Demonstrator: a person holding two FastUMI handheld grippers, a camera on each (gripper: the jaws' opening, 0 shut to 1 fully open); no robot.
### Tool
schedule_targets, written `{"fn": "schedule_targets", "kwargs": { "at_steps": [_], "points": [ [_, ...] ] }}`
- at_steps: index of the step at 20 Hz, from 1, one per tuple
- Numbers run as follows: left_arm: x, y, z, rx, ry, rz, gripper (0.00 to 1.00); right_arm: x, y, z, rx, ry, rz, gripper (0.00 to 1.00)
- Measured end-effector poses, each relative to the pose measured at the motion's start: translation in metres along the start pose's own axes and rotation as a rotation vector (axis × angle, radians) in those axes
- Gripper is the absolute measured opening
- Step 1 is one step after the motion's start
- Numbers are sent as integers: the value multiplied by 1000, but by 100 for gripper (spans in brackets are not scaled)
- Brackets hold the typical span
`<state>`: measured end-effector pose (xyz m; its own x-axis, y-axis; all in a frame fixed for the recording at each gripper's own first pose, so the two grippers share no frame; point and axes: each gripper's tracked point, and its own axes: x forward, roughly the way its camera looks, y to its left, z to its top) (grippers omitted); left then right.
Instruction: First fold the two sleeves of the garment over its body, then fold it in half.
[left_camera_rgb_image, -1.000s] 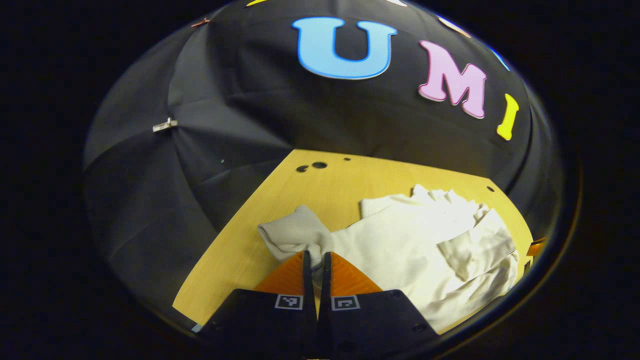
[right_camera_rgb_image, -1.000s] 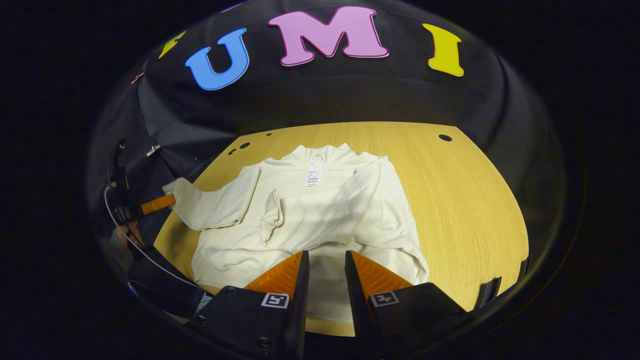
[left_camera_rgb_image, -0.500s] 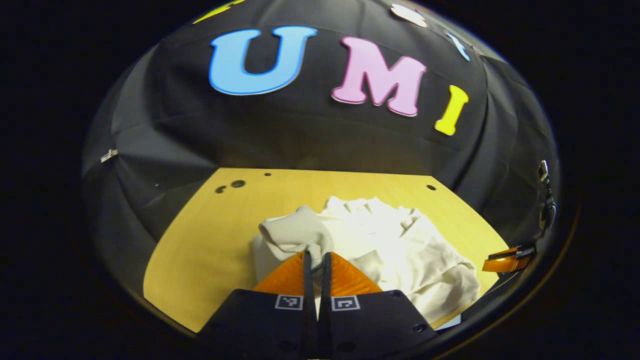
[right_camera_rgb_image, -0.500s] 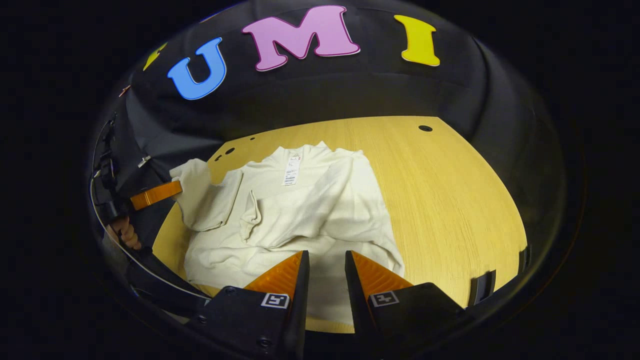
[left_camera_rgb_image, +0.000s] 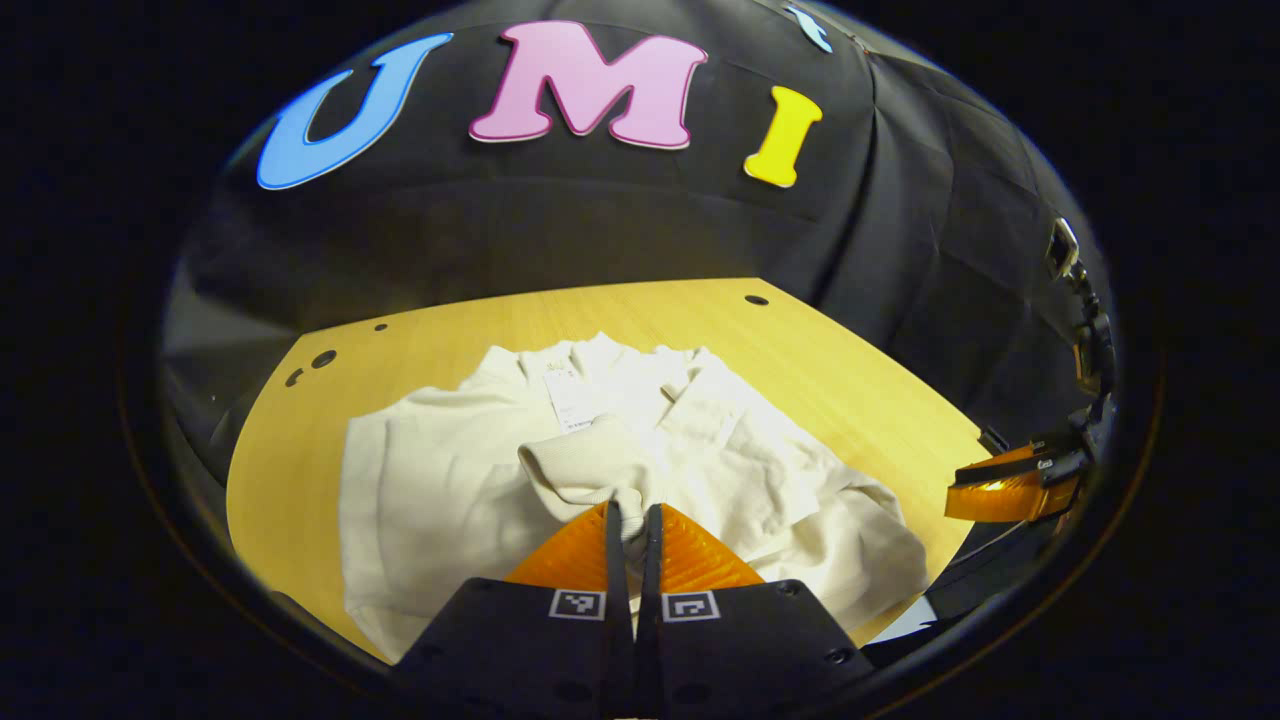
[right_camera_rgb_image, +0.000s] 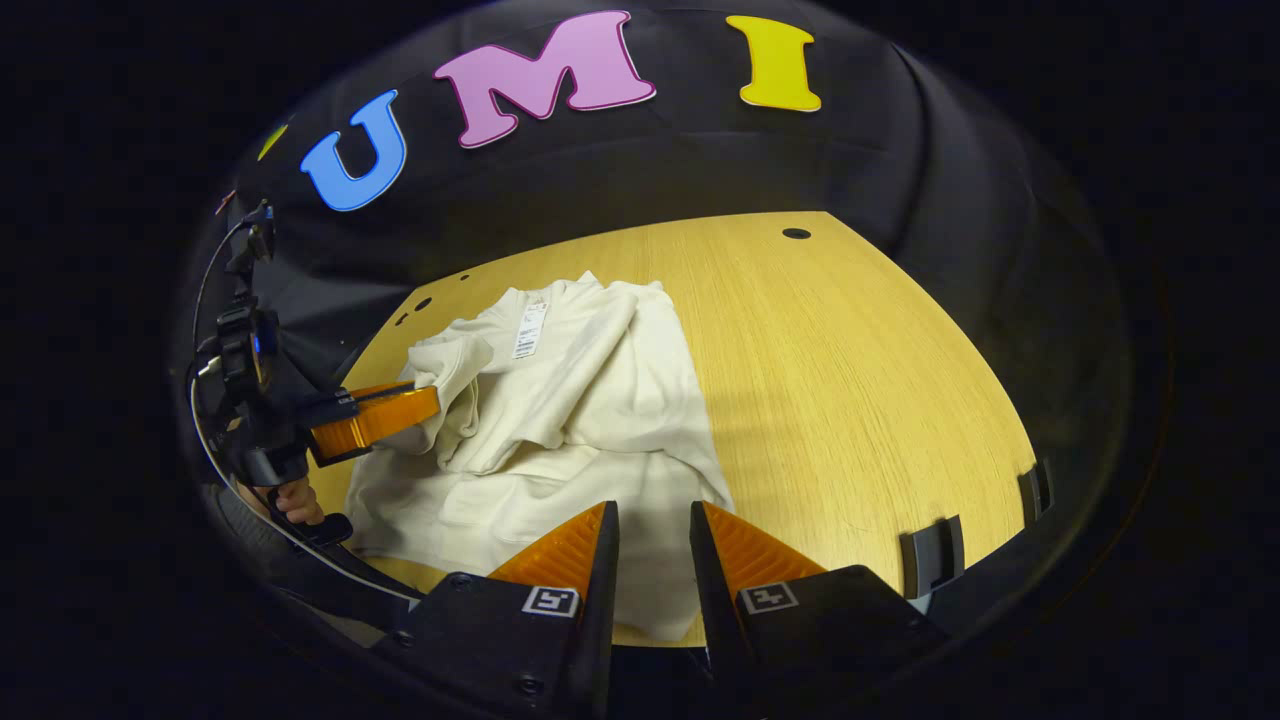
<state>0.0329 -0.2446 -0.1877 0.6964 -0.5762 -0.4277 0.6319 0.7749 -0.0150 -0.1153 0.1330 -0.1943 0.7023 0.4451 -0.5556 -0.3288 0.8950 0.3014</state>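
Over the last second I swung the left gripper (left_camera_rgb_image: 628, 520), fingers pinched on the cream knit garment's (right_camera_rgb_image: 590, 400) cuff (left_camera_rgb_image: 590, 465), from beyond the pale wooden table's (right_camera_rgb_image: 850, 380) edge over the body, nearly completing the second sleeve fold; the right gripper (right_camera_rgb_image: 652, 540) hovered parted, empty, above the hem.

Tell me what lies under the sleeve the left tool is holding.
Under the sleeve held by the left tool lies the garment's body. The table beneath is covered there.
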Motion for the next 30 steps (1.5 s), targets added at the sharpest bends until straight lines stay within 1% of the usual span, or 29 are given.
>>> {"fn": "schedule_targets", "kwargs": {
  "at_steps": [3,5,8,9,10,11,12,13,14,15,16,17,18,20,22,23,24,27,29,30],
  "points": [
    [17,-7,-14,26,56,28,6,-1,-13,-11,9,25,-7,43],
    [28,-10,-26,42,90,60,6,0,-18,-15,14,38,-4,43],
    [35,-12,-33,49,102,91,8,-1,-19,-21,10,57,4,46],
    [34,-13,-33,51,101,94,12,0,-22,-23,4,64,6,33],
    [34,-15,-34,48,102,89,14,1,-22,-26,-2,70,13,34],
    [31,-18,-34,34,101,71,22,1,-22,-28,-9,77,20,34],
    [27,-23,-34,13,95,45,27,2,-20,-30,-18,83,32,34],
    [21,-24,-33,-3,84,35,37,3,-19,-32,-30,91,43,48],
    [13,-19,-33,-13,73,39,42,3,-16,-35,-39,100,57,48],
    [1,-13,-34,-17,66,55,56,4,-15,-38,-43,108,68,49],
    [-11,-6,-37,-24,59,70,59,4,-12,-41,-45,115,79,37],
    [-26,-1,-42,-35,55,82,73,3,-11,-46,-45,124,87,39],
    [-39,6,-47,-49,54,92,74,2,-10,-50,-43,135,92,54],
    [-67,19,-66,-81,72,115,77,2,-10,-57,-38,153,94,60],
    [-94,35,-88,-115,104,159,79,0,-10,-64,-44,171,95,61],
    [-107,42,-98,-134,118,180,75,-1,-9,-68,-47,180,98,63],
    [-117,49,-110,-154,133,198,79,-2,-9,-71,-50,189,100,63],
    [-143,65,-141,-207,184,250,80,-6,-9,-83,-58,222,100,66],
    [-155,79,-156,-221,205,288,81,-6,-9,-88,-56,234,91,67],
    [-159,85,-160,-228,209,307,82,-7,-9,-90,-52,239,88,69]
  ]
}}
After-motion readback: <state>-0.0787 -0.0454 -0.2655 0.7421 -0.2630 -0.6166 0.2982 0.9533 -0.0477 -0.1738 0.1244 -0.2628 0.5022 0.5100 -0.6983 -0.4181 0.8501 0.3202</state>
